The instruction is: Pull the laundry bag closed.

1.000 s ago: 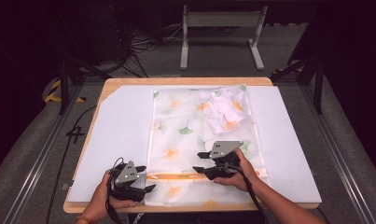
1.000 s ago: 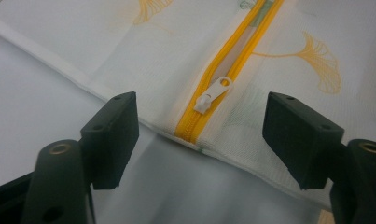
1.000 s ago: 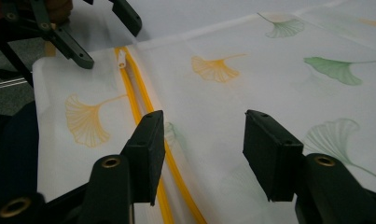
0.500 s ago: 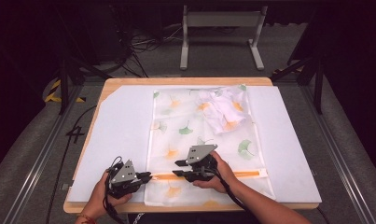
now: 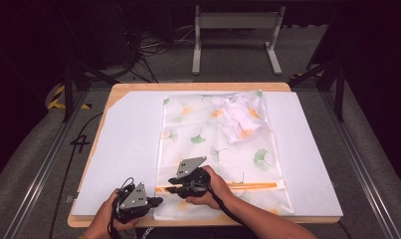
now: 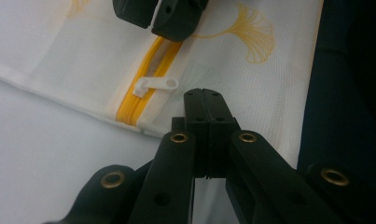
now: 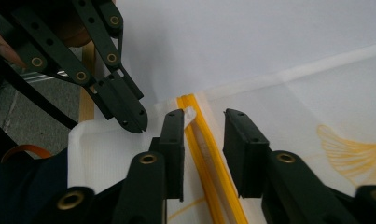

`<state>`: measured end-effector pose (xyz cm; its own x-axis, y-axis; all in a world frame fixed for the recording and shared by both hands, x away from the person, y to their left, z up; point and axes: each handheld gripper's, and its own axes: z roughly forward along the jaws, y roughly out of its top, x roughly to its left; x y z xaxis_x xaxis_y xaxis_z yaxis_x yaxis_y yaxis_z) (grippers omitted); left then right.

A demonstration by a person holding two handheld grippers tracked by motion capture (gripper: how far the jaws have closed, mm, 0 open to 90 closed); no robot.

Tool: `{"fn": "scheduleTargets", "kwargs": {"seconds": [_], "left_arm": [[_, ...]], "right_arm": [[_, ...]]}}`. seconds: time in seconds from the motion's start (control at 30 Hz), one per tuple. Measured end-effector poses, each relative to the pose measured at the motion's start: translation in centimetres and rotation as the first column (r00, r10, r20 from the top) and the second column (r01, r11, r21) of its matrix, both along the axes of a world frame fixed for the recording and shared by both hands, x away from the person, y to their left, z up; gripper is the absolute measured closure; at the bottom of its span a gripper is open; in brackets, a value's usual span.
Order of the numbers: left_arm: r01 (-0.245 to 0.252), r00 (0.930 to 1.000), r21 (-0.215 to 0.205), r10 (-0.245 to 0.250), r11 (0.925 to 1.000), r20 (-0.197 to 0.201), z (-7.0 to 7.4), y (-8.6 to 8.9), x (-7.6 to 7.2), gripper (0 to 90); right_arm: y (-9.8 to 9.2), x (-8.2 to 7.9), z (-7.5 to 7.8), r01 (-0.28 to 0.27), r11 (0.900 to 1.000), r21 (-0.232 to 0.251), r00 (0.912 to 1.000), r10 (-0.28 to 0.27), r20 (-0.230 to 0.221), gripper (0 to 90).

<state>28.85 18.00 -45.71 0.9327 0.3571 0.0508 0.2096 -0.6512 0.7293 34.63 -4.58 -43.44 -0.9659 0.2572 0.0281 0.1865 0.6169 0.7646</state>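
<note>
A white mesh laundry bag (image 5: pixel 208 144) printed with ginkgo leaves lies flat on the mat, a crumpled white garment (image 5: pixel 235 117) inside its far end. An orange zipper (image 5: pixel 248 185) crosses the bag's near end. Its white pull tab (image 6: pixel 155 86) sits at the zipper's left end. My right gripper (image 7: pixel 204 114) is open, jaws on either side of the zipper, the tab (image 7: pixel 190 113) beside one finger. My left gripper (image 6: pixel 202 93) is shut, pinching the bag's mesh at the near corner beside the tab. From above, the left gripper (image 5: pixel 158 200) and right gripper (image 5: pixel 172 185) almost touch.
The bag rests on a white mat (image 5: pixel 128 144) that covers a wooden table (image 5: pixel 118 92). Bare mat lies left and right of the bag. A metal stand (image 5: pixel 235 30) and cables are on the floor beyond the table. The near table edge is just behind both hands.
My right gripper has slid left along the zipper, from the bag's right half to its left end. The left gripper has stayed at the near left corner.
</note>
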Motion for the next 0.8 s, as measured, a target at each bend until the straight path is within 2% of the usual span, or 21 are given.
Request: {"fn": "scheduleTargets", "kwargs": {"seconds": [0.07,0.17,0.27,0.33,0.4,0.47,0.63,0.8], "left_arm": [[-0.002,1.0000,-0.004,0.002,1.0000,-0.003,-0.1,0.0,0.0,90.0],[-0.007,1.0000,-0.010,0.007,0.9999,-0.006,-0.1,0.1,0.0,90.0],[-0.005,0.9999,-0.017,0.004,0.9998,-0.011,-0.2,0.1,0.0,90.0],[-0.001,0.9999,-0.022,0.001,0.9997,-0.013,-0.3,0.1,0.1,90.0],[0.001,0.9999,-0.018,-0.001,0.9998,-0.015,-0.2,0.2,0.1,90.0],[-0.002,0.9998,-0.017,0.002,0.9999,-0.022,-0.2,0.1,0.2,90.0],[0.001,0.9997,-0.010,-0.002,0.9999,-0.025,-0.1,0.1,0.3,90.0],[0.004,0.9994,-0.009,-0.005,1.0000,-0.035,-0.1,0.1,0.4,90.0]], "right_arm": [[0.6,-0.1,-0.4,0.002,1.000,-0.010,1.0000,-0.002,-0.008,63.0],[1.2,0.0,-0.9,-0.009,1.000,0.009,0.9991,0.009,-0.042,59.2],[1.8,-0.1,-1.1,0.000,1.000,-0.021,0.9999,0.000,-0.015,56.3],[2.1,0.0,-1.4,0.014,0.999,-0.034,0.9996,-0.015,-0.022,56.3],[2.4,0.0,-1.6,0.019,0.998,-0.055,0.9998,-0.019,0.000,62.6],[2.6,0.0,-1.6,0.018,0.998,-0.061,0.9998,-0.017,0.011,65.0],[2.5,0.5,-1.2,0.002,0.999,-0.055,0.9999,-0.002,-0.016,82.1],[2.2,0.9,-1.3,-0.006,0.999,-0.042,0.9984,0.003,-0.056,87.7]]}}
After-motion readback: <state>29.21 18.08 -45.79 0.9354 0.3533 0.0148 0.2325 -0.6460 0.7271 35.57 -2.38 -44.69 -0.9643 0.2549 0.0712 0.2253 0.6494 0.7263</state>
